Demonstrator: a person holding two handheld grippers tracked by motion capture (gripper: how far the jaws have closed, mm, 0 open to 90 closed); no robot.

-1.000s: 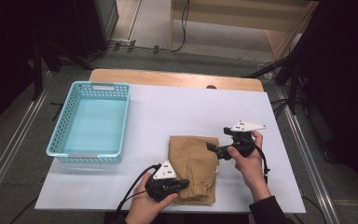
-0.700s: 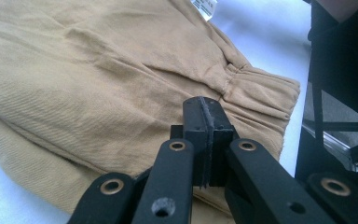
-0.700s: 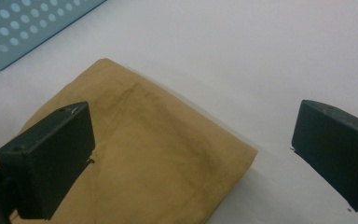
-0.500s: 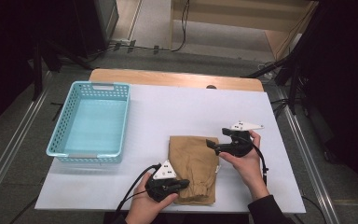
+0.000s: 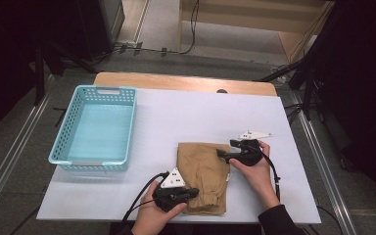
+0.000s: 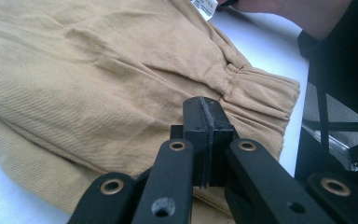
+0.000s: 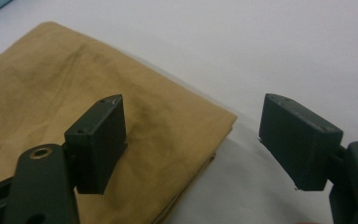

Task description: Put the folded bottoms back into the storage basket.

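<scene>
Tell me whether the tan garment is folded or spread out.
Folded. The tan garment lies as a compact rectangle on the table, with stacked layers showing at its corner edge in the right gripper view.

The right gripper [image 5: 223, 153] dropped lower vs the earlier frames, coming down from above the table [image 5: 186, 112] to the right edge of the folded tan cloth [image 5: 201, 169], near its far corner. Its jaws had just been closing, approx. from full width to somewhat narrower, w/ the cloth's corner below and between them in the right gripper view but not pinched; the pads [image 7: 100, 140] weren't touching fabric yet. The person's right hand [image 5: 254, 169] sank along w/ it.
</scene>
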